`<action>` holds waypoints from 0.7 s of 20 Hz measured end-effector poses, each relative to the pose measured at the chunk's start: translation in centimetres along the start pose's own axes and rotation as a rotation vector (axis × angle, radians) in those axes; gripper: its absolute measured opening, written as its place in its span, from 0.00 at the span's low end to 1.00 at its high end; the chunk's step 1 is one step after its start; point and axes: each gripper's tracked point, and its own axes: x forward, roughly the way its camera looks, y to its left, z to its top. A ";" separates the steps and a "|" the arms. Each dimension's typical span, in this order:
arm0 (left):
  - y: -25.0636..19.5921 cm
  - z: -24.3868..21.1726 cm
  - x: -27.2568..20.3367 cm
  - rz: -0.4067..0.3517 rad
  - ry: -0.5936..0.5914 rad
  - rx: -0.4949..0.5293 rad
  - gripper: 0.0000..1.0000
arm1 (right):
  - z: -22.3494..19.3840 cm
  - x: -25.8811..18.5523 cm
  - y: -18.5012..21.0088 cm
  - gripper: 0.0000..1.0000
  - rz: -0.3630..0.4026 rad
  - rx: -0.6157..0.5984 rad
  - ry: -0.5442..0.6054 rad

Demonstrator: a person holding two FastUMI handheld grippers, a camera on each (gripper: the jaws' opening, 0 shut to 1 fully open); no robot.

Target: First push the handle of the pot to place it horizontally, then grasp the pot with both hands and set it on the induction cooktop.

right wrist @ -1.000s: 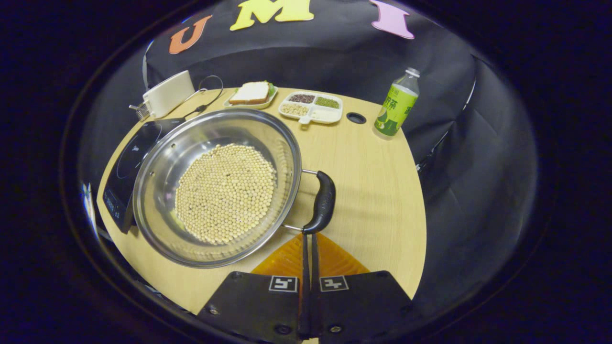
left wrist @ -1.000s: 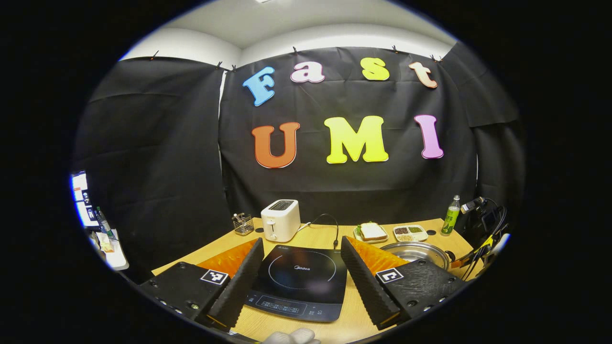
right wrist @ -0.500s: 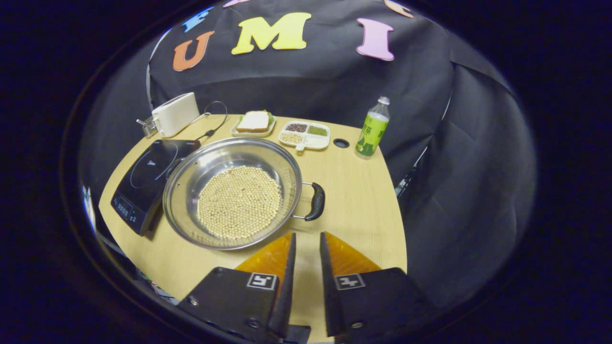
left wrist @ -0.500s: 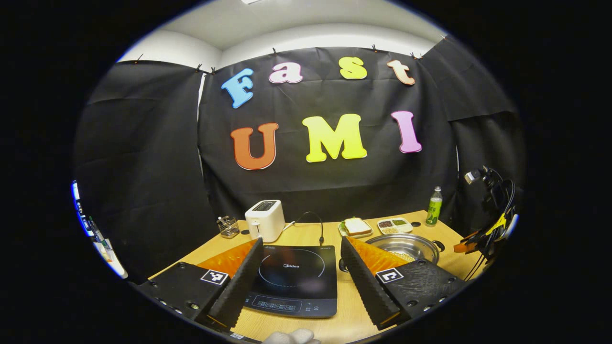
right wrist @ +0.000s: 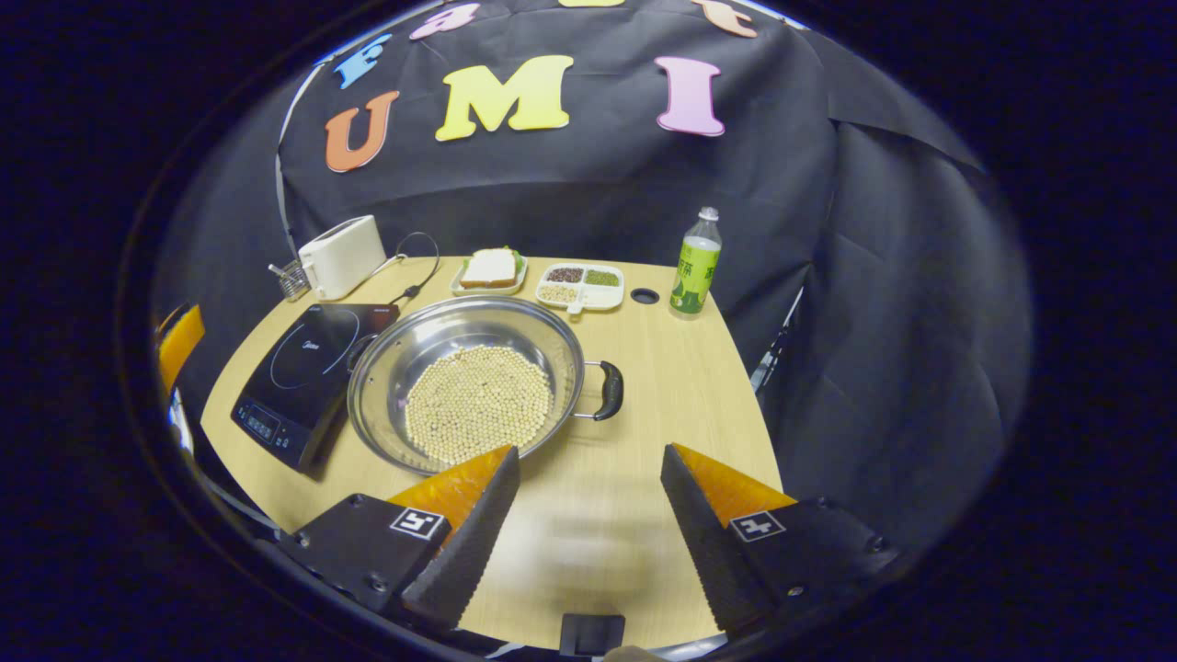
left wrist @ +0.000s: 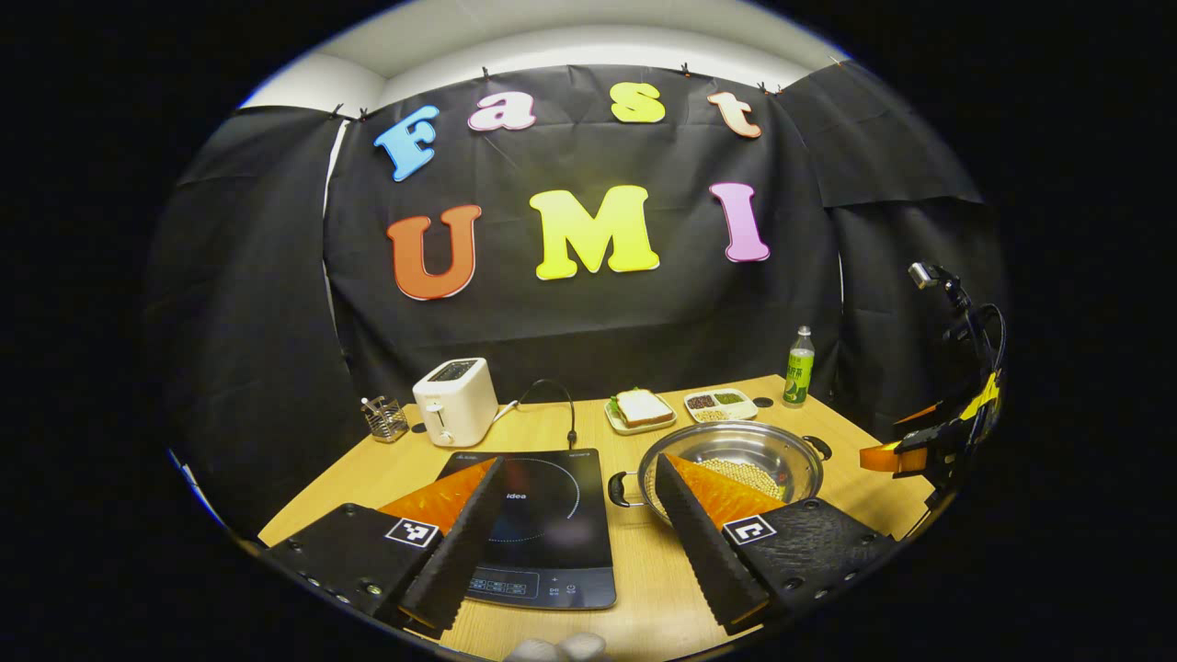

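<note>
Pot (right wrist: pixel 469 391) of beans sits beside induction cooktop (right wrist: pixel 299 363), handles at three and nine o'clock; right gripper (right wrist: pixel 588 478) and left gripper (left wrist: pixel 575 496) both hover wide-jawed, holding nothing.

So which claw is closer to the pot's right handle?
Right claw, open just short of the right handle. Left claw hangs open near the cooktop.

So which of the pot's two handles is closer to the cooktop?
The handle on the pot's left side in the right gripper view, right beside the black cooktop. The other handle sticks out over bare table, toward the green bottle.
</note>
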 end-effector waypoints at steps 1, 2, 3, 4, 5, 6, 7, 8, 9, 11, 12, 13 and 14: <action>-0.4 -0.5 0.9 -0.010 0.014 -0.003 0.96 | 0.1 0.5 -0.1 0.99 0.004 0.005 0.009; -1.0 -1.3 1.9 -0.019 0.035 -0.012 0.97 | 0.2 1.2 -0.2 0.98 0.005 0.005 0.015; -1.6 -2.1 2.8 -0.033 0.062 -0.020 0.97 | 0.3 1.7 -0.3 0.99 0.009 0.004 0.024; -2.1 -2.9 3.9 -0.040 0.087 -0.022 0.96 | 0.5 2.4 -0.2 0.98 0.016 0.003 0.029; -2.6 -3.7 5.1 -0.050 0.114 -0.030 0.96 | 0.8 3.1 -0.2 0.99 0.022 0.000 0.036; -3.0 -4.5 6.2 -0.061 0.139 -0.036 0.97 | 1.0 3.9 -0.2 0.98 0.030 -0.004 0.042; -3.4 -5.3 7.4 -0.066 0.166 -0.030 0.97 | 1.0 4.7 -0.2 0.98 0.038 -0.006 0.052; -3.8 -6.2 8.6 -0.070 0.194 -0.025 0.97 | 1.2 5.6 -0.3 0.98 0.047 -0.006 0.064; -4.0 -7.1 9.7 -0.073 0.216 -0.026 0.97 | 1.4 6.4 -0.3 0.98 0.054 -0.005 0.072; -4.3 -8.6 12.0 -0.066 0.263 -0.026 0.96 | 1.6 8.3 -0.4 0.99 0.062 -0.012 0.095; -4.3 -9.4 13.1 -0.063 0.282 -0.022 0.97 | 1.7 9.1 -0.5 0.98 0.067 -0.015 0.103; -4.5 -10.2 14.3 -0.061 0.303 -0.022 0.97 | 1.9 10.0 -0.4 0.98 0.071 -0.016 0.109; -4.7 -11.2 15.1 -0.060 0.325 -0.023 0.97 | 2.1 10.9 -0.5 0.99 0.073 -0.020 0.117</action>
